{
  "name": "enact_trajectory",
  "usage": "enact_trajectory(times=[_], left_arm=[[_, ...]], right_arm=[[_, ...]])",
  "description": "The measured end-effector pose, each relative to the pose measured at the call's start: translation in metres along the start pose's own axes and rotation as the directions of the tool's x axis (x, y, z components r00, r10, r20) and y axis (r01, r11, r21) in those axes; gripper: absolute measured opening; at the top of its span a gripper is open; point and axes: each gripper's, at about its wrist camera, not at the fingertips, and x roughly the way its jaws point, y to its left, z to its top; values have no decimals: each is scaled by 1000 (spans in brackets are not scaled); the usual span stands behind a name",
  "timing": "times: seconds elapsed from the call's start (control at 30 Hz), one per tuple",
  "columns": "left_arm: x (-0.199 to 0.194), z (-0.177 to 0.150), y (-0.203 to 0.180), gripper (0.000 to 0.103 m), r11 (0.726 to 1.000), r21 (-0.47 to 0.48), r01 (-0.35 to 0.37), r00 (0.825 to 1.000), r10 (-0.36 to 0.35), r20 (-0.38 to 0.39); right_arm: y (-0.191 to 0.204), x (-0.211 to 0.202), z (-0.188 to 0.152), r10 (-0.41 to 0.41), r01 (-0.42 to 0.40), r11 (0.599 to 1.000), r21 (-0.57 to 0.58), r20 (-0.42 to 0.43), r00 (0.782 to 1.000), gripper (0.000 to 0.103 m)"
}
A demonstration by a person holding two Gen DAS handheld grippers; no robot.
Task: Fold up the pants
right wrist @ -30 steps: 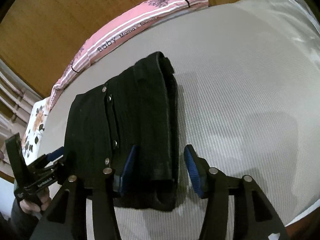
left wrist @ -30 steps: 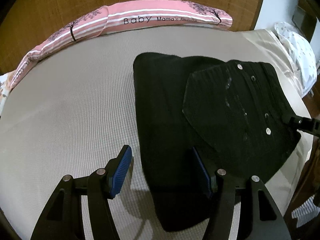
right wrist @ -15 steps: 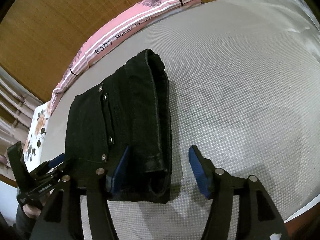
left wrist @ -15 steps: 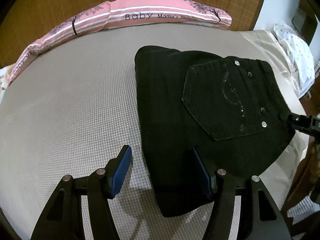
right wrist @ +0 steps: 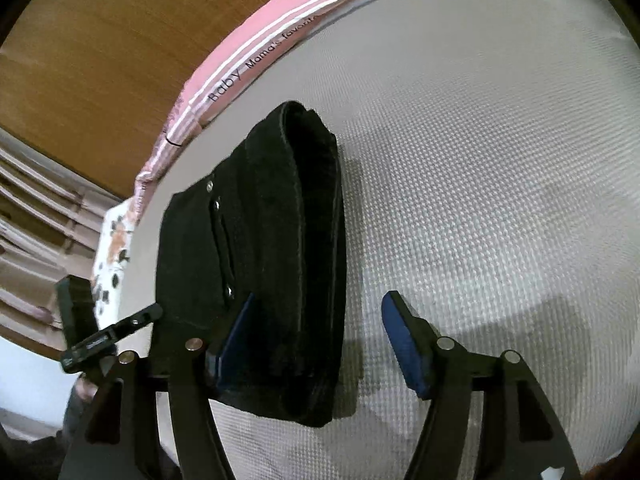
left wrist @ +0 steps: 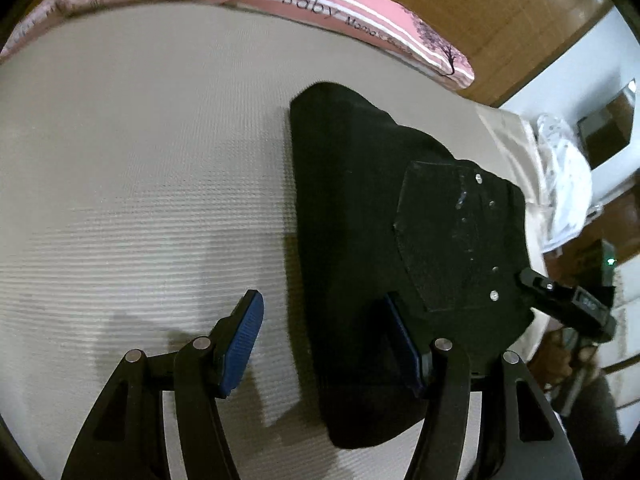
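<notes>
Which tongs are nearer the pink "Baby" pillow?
Cannot tell. Both the left tongs and right tongs straddle near edges of the folded pants, far from the pillow.

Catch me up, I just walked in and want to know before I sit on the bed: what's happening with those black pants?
A person is folding black pants with a two-finger tool in each hand. The pants lie on the bed as a compact folded bundle, back pocket up, near a pink pillow. The left tool is open at the near end, gripping nothing. The right tool is opening, one edge of the bundle between its pads, unpinched.
</notes>
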Motion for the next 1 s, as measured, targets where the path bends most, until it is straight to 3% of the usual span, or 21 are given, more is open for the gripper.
enact_trajectory(times=[0.33,0.6,0.67,0.7,0.73,0.87,1.0], left_arm=[[17,16,-9,62,998,35,60,998,-59,-31],[30,33,-14,63,991,57,119,993,-118,-24],[33,37,-16,64,991,48,124,992,-123,-13],[34,38,-17,64,992,41,117,993,-117,-6],[34,38,-19,62,994,41,100,995,-100,-3],[29,35,-24,35,997,57,48,998,-50,24],[20,35,-31,24,998,54,25,999,-27,40]], right_arm=[[-13,14,25,122,-125,992,-29,-69,990,62],[1,42,33,241,-251,966,-52,-152,958,64],[-2,46,35,267,-271,963,-7,-141,953,58],[-3,47,35,260,-261,965,12,-128,957,45],[-5,47,33,238,-237,971,27,-117,964,40],[3,37,21,193,-191,981,37,-56,980,34],[22,26,16,142,-141,989,42,-12,990,31]])
